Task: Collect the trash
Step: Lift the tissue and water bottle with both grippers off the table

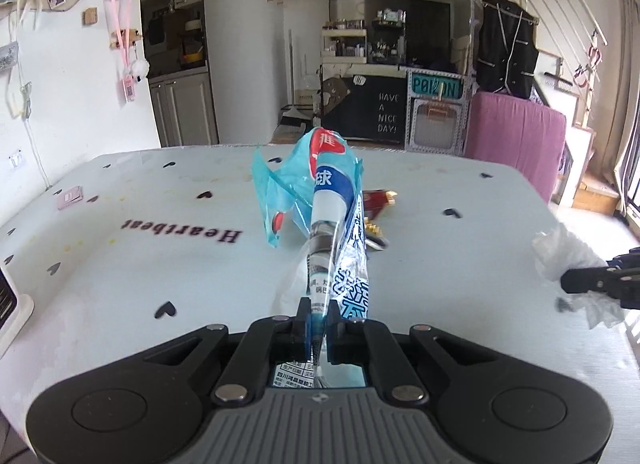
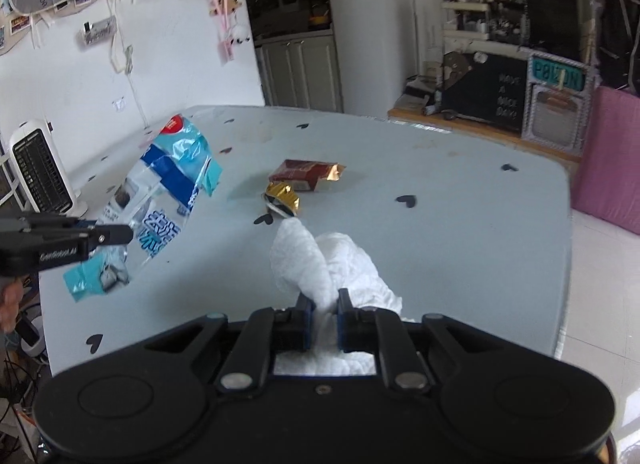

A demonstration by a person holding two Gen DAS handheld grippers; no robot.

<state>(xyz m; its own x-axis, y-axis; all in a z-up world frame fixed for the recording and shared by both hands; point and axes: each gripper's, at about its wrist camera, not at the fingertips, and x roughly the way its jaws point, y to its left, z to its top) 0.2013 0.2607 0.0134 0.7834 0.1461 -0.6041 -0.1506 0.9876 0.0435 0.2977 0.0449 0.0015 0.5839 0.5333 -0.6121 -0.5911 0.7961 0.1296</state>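
My left gripper (image 1: 317, 318) is shut on a blue and clear plastic wrapper (image 1: 320, 200) and holds it up above the pale table (image 1: 140, 264). The wrapper (image 2: 168, 192) and left gripper (image 2: 116, 234) also show at the left of the right wrist view. My right gripper (image 2: 324, 304) is shut on a crumpled white tissue (image 2: 320, 260), held above the table (image 2: 460, 204). The tissue (image 1: 568, 260) and the right gripper (image 1: 576, 284) show at the right edge of the left wrist view. A red and gold wrapper (image 2: 306, 174) and a small gold wrapper (image 2: 284, 196) lie on the table beyond the tissue.
A white heater (image 2: 40, 168) stands at the table's left edge. A small pink card (image 1: 70, 197) lies at the far left of the table. A pink covered block (image 1: 516, 144) stands past the table's far right. Cabinets and shelves line the back wall.
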